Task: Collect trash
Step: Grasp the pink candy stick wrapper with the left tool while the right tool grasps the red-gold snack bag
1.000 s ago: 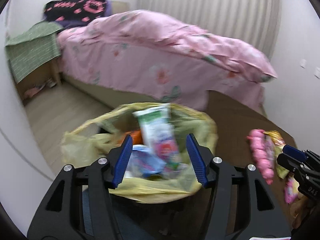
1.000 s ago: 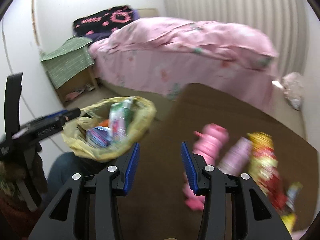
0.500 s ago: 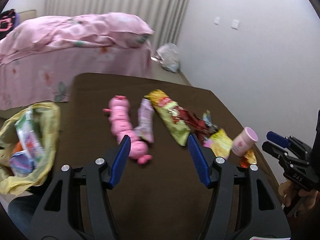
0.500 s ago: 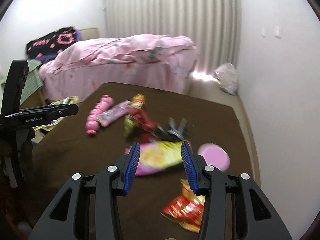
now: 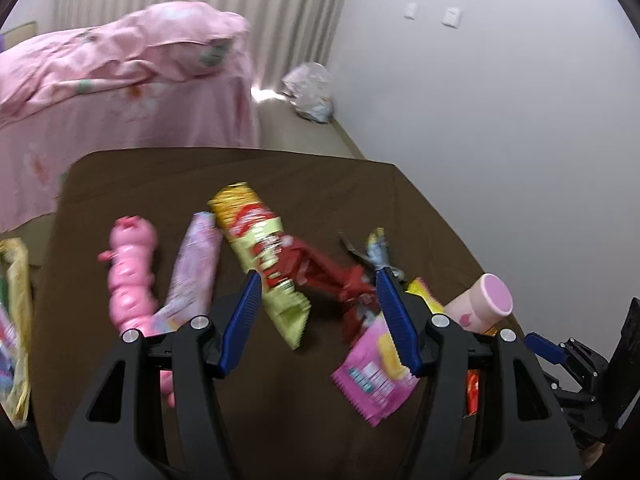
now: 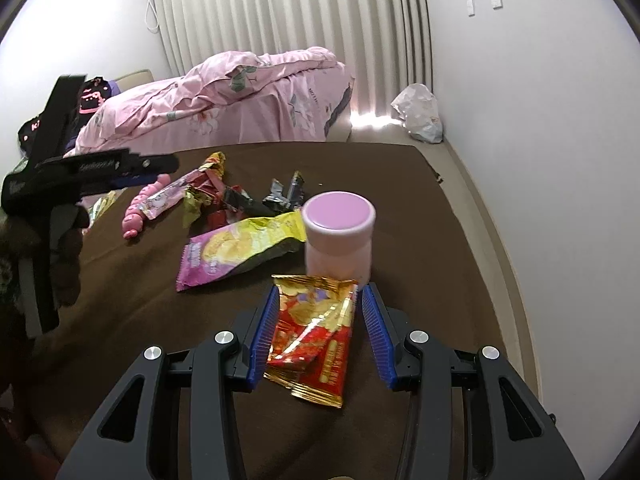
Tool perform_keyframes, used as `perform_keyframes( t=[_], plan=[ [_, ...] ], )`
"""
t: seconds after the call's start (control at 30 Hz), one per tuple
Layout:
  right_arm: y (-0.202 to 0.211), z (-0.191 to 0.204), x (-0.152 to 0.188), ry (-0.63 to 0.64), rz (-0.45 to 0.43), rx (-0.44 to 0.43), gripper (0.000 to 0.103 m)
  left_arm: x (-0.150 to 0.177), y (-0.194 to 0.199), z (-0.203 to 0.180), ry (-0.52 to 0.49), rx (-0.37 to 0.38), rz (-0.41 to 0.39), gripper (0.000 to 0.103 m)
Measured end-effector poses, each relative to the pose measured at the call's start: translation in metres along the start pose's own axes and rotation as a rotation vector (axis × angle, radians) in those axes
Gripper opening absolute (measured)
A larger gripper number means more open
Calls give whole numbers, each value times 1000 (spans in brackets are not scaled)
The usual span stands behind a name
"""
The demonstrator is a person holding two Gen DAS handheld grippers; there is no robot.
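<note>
Trash on the counter (image 6: 400, 184): loose wrappers lie across the brown cover, from my left to my right a pink segmented piece (image 5: 130, 276), a pale pink wrapper (image 5: 196, 268), a yellow-green snack bag (image 5: 264, 256), crumpled dark red wrappers (image 5: 328, 276), a grey foil scrap (image 6: 286, 194), a pink and yellow packet (image 6: 240, 246), a pink-lidded cup (image 6: 339, 240) standing upright, and a red and gold wrapper (image 6: 316, 332) nearest me.
Trash bag: a yellow bag (image 5: 16, 320) at the counter's left edge, cut off by the frame; contents not legible.
Hard to make out: the left view is blurred, print on the wrappers unreadable; the pink piece's near end is hidden behind my left tongs.
Right tongs (image 6: 320, 332): parted, one finger on each side of the red and gold wrapper, pads apart from it; nothing gripped.
Left tongs (image 5: 318, 316): standing wide, above the snack bag and red wrappers; nothing gripped, contact not seen.
Surroundings: a bed with pink bedding (image 6: 240, 92) behind the counter, a white plastic bag (image 6: 420, 116) on the floor by the curtain.
</note>
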State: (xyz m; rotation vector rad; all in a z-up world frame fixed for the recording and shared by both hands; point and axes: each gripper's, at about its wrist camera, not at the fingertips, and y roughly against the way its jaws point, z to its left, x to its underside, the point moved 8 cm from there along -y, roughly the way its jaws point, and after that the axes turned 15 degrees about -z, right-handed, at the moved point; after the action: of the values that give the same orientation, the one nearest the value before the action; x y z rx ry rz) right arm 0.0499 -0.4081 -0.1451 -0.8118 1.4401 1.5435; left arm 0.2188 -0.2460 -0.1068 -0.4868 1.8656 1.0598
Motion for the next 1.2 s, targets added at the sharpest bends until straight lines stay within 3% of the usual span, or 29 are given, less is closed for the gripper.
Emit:
perform_keyframes(
  t=[0.03, 0.13, 0.2, 0.27, 0.4, 0.43, 0.53, 0.63, 0.87, 0.93, 1.0, 1.07, 1.2],
  plan=[
    [-1, -2, 1, 0, 1, 5, 41, -1, -6, -1, -29, -13, 8, 57],
    [-1, -3, 5, -11, 8, -13, 41, -18, -12, 24, -80, -190, -46, 57],
    [0, -3, 8, -20, 12, -29, 41, -25, -12, 42, -69, -249, -64, 57],
    [-2, -3, 12, -27, 23, -43, 41, -24, -19, 64, -50, -283, -21, 57],
    [-7, -3, 16, -46, 52, -48, 41, 5, -37, 73, -85, -249, 152, 56],
    [-8, -2, 16, -53, 52, -55, 41, 16, -42, 69, -117, -236, 194, 48],
    [-10, 4, 16, -41, 55, -58, 41, 29, -39, 64, -155, -246, 214, 18],
    [-9, 9, 18, -10, 60, -56, 41, 37, -22, 61, -95, -208, 206, 15],
    [-14, 4, 19, -122, 77, -77, 41, 67, 40, 26, -73, -116, 223, 15],
    [-18, 4, 23, -152, 100, -79, 48, 79, 54, 20, -78, -115, 236, 15],
    [-22, 8, 28, -131, 129, -63, 50, 85, 59, 15, -76, -113, 239, 19],
    [-23, 15, 31, -85, 150, -50, 50, 89, 63, 15, -53, -97, 243, 31],
    [-25, 19, 38, -84, 192, -38, 50, 87, 63, 18, -40, -125, 229, 37]
  ],
)
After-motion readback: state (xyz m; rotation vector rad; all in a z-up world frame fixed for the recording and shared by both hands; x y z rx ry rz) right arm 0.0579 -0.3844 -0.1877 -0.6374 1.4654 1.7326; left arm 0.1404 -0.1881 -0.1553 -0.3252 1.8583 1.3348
